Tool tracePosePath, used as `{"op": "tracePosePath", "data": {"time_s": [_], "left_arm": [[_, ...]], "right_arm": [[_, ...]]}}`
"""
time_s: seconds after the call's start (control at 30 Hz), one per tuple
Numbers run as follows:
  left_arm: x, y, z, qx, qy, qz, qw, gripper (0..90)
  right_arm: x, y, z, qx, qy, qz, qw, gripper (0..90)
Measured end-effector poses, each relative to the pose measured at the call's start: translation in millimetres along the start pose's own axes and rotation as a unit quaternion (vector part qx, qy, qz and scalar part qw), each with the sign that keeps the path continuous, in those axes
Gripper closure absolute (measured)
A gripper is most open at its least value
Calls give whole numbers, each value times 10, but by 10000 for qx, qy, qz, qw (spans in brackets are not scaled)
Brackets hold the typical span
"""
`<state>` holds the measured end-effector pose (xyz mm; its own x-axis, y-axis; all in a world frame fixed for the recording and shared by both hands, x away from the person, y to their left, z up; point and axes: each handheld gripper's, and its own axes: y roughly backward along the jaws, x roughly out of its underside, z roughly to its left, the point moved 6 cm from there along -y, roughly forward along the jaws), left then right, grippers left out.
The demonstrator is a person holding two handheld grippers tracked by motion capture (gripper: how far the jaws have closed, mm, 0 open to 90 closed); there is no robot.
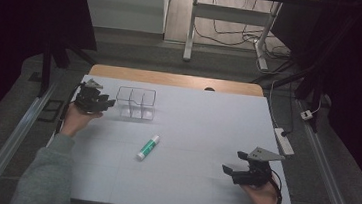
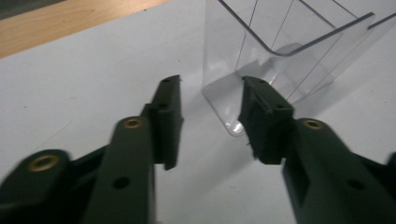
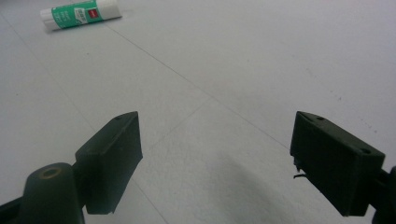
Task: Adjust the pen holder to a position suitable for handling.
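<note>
Glue stick (image 1: 148, 147), green-and-white, red label patch, text unreadable; clear divided organizer (image 1: 136, 102). Left gripper (image 1: 100, 100) fingers part-open beside it; right gripper (image 1: 232, 170) fingers wide, empty.

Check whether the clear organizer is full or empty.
Empty. The clear organizer shows bare compartments in the high view and left gripper view; the glue stick lies outside on the table.

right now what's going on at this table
A person holds a two-jaw gripper in each hand over a white table. The left gripper is open right beside a clear plastic organizer, its jaws close to a corner of it but not closed on it. The right gripper is wide open and empty near the table's right front. A green and white glue stick lies on its side between them, untouched.
</note>
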<state>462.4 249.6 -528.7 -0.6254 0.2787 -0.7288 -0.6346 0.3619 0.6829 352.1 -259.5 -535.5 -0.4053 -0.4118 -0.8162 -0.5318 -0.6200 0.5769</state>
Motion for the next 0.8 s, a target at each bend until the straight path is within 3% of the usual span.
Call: {"op": "tracePosePath", "data": {"time_s": [0.03,0.07,0.1,0.13,0.17,0.3,0.63,0.8], "left_arm": [[2,-4,18,-52,-9,12,10000,683],[6,-9,33,-58,5,2,10000,683],[13,-16,44,-43,17,22,10000,765],[21,-18,50,-44,-9,47,10000,765],[28,-13,49,2,-51,49,10000,885],[36,-49,23,154,-91,81,9998,887],[15,-214,-1,9,-165,94,9998,887],[50,-276,23,82,-75,173,9998,887]], "right_arm": [[2,-4,1,-10,-18,1,10000,161],[2,-4,1,-10,-18,1,10000,161],[6,-8,1,3,-19,18,10000,161],[6,-8,1,3,-19,18,10000,161],[9,-10,0,-6,-35,16,10000,161],[5,-9,-9,3,-41,11,10000,162],[6,-23,-8,-22,-32,10,10000,162],[4,-18,-7,-25,-27,-2,10000,163]]}}
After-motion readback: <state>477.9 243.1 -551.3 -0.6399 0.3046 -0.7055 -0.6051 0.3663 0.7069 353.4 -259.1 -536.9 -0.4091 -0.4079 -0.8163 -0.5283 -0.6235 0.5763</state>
